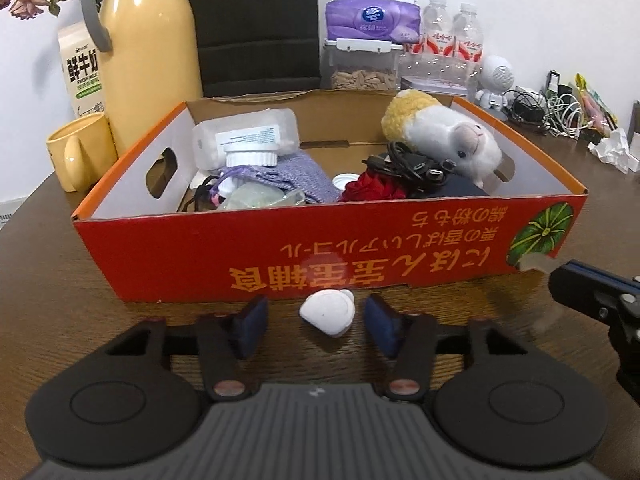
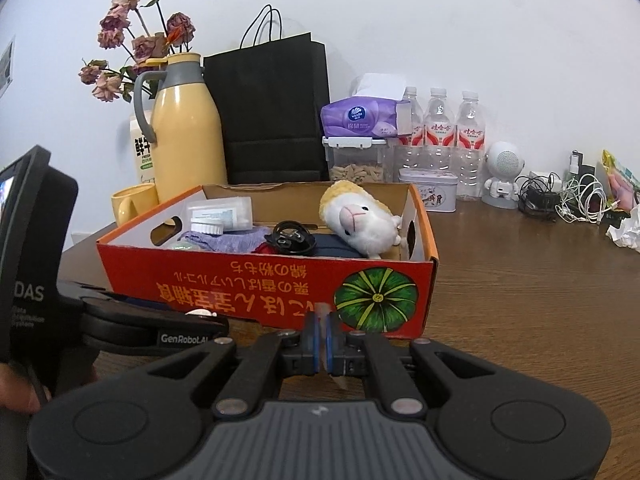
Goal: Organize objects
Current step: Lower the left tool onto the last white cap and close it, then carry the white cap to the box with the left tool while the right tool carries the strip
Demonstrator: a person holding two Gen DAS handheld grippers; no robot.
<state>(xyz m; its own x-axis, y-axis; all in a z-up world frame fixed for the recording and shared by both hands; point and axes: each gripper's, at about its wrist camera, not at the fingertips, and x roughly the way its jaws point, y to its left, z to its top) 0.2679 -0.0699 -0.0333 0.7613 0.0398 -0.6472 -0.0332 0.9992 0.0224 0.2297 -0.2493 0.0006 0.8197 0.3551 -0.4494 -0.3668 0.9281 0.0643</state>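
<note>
On the bench, the left claw stands wide, its blue pads either side of a small white earbud case without touching it. The case lies just beside the near wall of the red cardboard box. The right claw is pinched narrow on a thin translucent piece, in front of the box's near right corner. Inside the box a plush sheep leans at the right end, beside a coiled black cable
</note>
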